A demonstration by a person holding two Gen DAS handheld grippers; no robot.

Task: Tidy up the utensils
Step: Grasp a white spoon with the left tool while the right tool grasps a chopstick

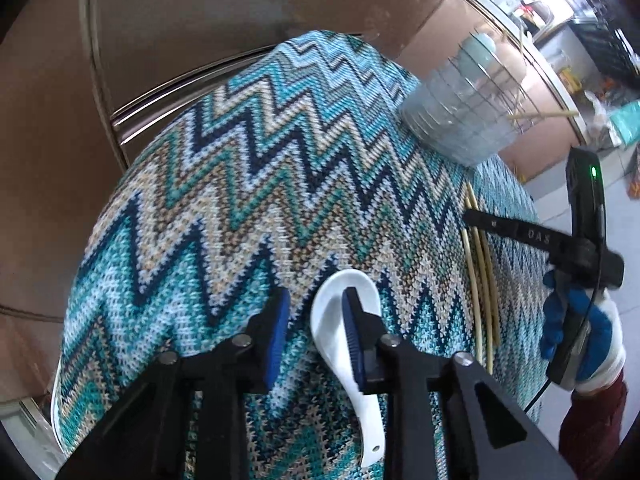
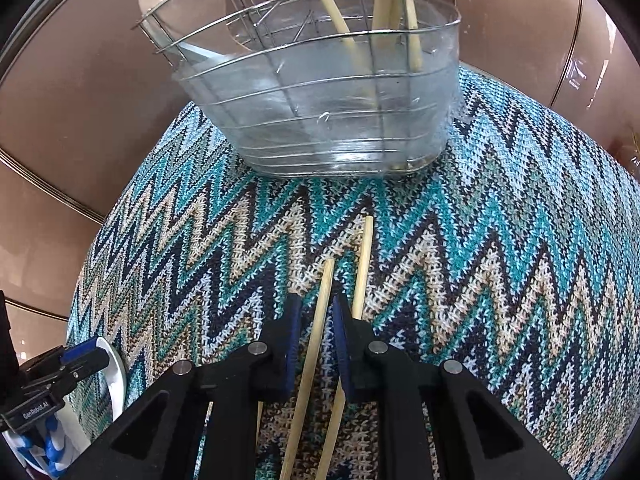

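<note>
chopstick (image 2: 316, 328) between right tongs (image 2: 314, 340), pointing toward basket (image 2: 320, 120)

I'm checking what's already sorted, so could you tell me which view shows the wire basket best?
The right wrist view: the wire basket fills the top, chopsticks standing inside. The left wrist view shows it small at the far right.

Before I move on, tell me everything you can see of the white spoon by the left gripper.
The white spoon looks like glossy ceramic, a soup-spoon shape with a deep rounded bowl and a short, thick handle. It lies on the zigzag-knit mat, bowl pointing away from the camera, handle running back under the left gripper. The jaws stand open: one blue pad sits over the bowl, the other out over the mat. Whether that pad touches the spoon cannot be told. It looks intact.
</note>
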